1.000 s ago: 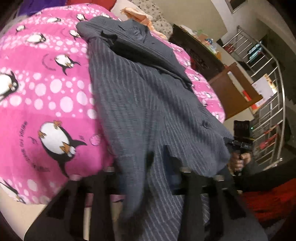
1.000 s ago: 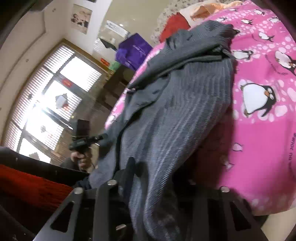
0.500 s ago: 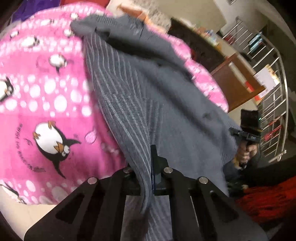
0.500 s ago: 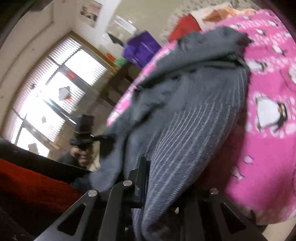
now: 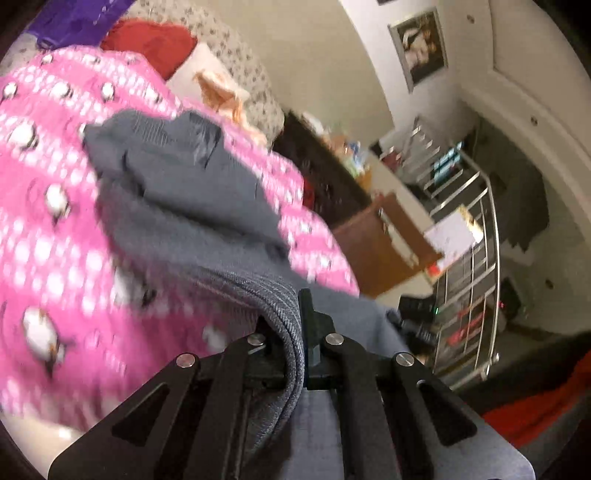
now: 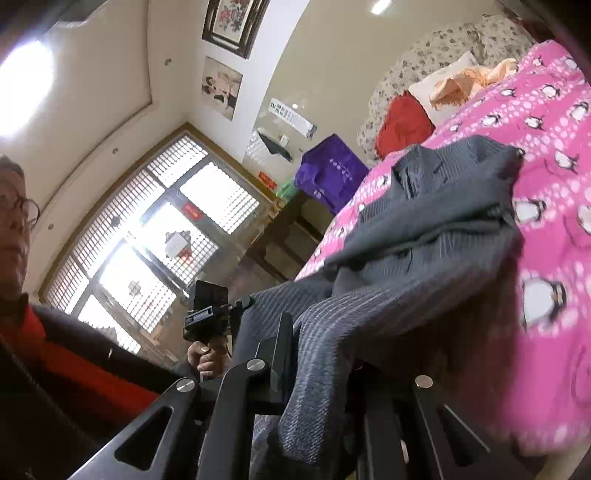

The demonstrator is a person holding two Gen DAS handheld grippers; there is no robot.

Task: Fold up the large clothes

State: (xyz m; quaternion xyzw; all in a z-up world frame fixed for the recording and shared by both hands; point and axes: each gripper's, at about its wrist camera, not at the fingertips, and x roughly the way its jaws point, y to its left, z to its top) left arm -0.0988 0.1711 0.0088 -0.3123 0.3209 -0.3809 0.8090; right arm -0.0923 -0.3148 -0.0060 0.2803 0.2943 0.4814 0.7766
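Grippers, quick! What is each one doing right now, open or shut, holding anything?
Left gripper: shut, fingers pinching the near edge of the grey striped jacket.
Right gripper: shut, fingers clamped on the same jacket's near edge.

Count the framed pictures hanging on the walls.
3: a dark-framed flower picture topmost in the right wrist view, a pale print just below it, a light-framed portrait in the left view. Others may be hidden.
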